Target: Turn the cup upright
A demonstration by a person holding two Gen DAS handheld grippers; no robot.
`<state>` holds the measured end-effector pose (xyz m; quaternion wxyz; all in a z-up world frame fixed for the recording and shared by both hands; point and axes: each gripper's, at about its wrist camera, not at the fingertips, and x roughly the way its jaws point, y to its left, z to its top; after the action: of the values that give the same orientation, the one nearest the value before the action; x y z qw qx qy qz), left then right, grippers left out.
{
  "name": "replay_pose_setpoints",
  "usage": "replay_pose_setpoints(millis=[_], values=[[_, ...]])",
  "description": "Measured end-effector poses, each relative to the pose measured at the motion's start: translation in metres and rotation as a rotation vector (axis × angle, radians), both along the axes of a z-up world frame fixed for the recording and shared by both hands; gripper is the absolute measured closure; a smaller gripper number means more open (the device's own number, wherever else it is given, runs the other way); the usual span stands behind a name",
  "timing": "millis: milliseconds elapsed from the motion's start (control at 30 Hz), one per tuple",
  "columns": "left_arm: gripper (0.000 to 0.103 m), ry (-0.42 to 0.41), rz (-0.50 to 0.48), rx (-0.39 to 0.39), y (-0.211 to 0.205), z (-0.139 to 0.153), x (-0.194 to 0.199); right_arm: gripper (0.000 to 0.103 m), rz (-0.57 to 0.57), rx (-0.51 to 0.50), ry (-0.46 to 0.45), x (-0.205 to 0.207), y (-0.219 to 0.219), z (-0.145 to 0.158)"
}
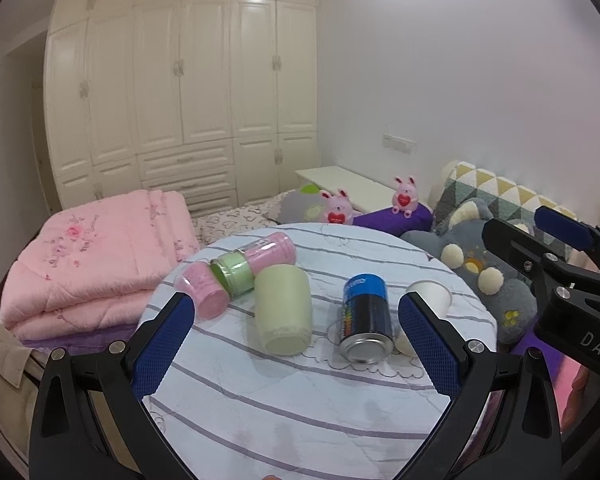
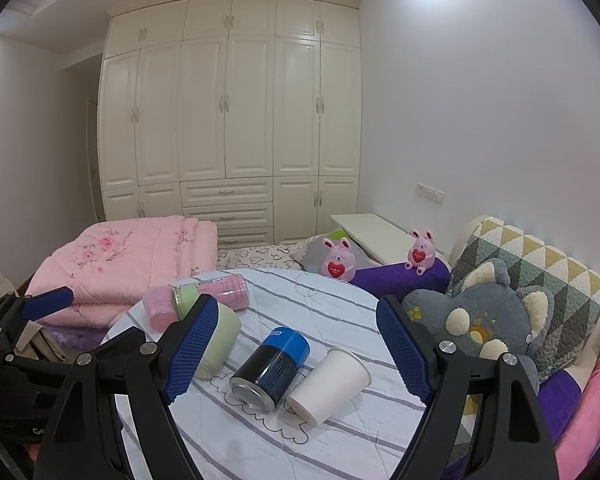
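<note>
Since the white paper cup [image 2: 329, 384] lies on its side at about five o'clock on the round striped table [image 2: 340, 312], touching the blue-and-black tin can [image 2: 270, 368], the spread-open, empty right gripper [image 2: 296, 356] should probably clamp its mid-wall lightly, while the left gripper [image 1: 296, 334] waits equally agape.

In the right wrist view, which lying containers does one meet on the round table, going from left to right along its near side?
Pale green plastic cup → blue-topped black metal can → white paper cup, all lying on the striped round table.
</note>
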<state>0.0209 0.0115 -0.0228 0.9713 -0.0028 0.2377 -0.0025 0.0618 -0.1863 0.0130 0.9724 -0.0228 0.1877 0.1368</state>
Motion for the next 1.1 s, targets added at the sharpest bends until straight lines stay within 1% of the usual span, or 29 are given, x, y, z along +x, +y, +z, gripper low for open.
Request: replay_pose_setpoints(millis=[300,567,1100], values=[[0.000,0.014,-0.040,0.016,-0.019,-0.002,0.002,0.020,-0.033,-0.004,0.004,-0.004,-0.010,0.001],[0.000,0.016,-0.039,0.022,-0.027,-0.003,0.004,0.020,-0.046,0.006,0.013,-0.002,-0.015,-0.001],[0.000,0.024,-0.016,0.026,-0.020,-0.003,0.005,0.020,-0.025,0.018,0.015,0.002,-0.013,-0.004]])
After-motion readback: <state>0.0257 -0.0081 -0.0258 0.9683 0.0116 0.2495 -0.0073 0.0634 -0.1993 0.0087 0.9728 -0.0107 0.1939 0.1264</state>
